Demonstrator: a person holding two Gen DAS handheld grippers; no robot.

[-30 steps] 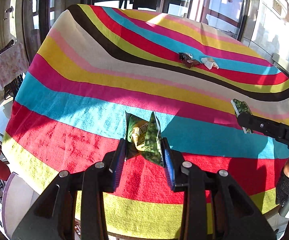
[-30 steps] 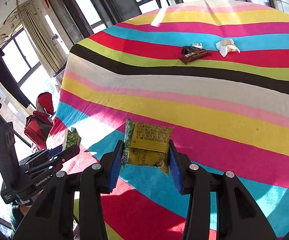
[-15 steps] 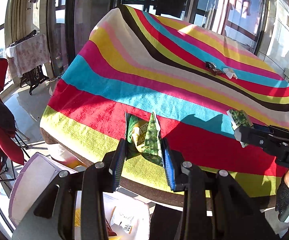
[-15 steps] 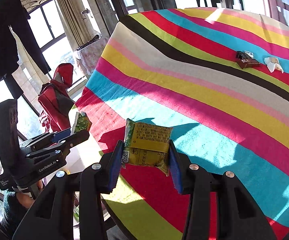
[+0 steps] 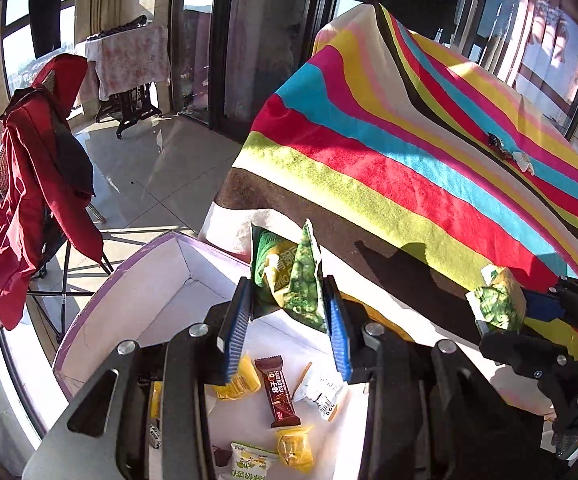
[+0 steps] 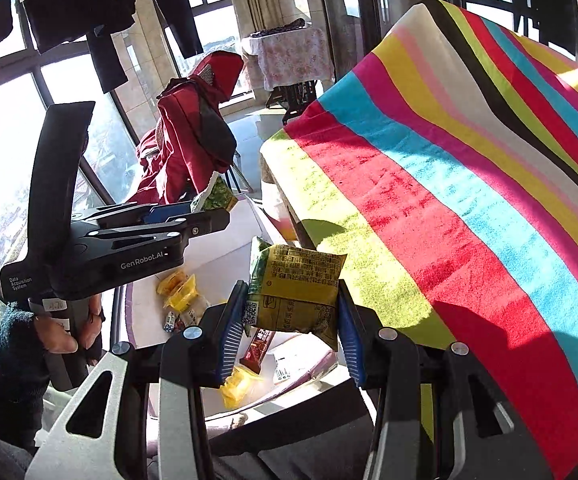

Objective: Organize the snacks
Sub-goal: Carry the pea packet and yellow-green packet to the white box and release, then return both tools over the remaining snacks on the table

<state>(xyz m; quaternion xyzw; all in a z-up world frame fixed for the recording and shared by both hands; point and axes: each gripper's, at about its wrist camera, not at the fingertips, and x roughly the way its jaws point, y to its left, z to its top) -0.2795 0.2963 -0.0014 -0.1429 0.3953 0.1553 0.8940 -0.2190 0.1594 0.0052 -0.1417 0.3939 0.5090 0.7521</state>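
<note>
Both grippers now off the striped table (image 5: 429, 168), over the white box (image 5: 137, 300), left gripper (image 5: 287, 320) clamping green pea packet (image 5: 293, 280), right gripper (image 6: 289, 328) clamping yellow-green snack packet (image 6: 295, 288)

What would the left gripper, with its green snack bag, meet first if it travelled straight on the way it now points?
Probably the near edge of the striped tablecloth hanging just beyond the green snack bag in the left gripper. The white box lies below that line. Depth is unclear.
</note>
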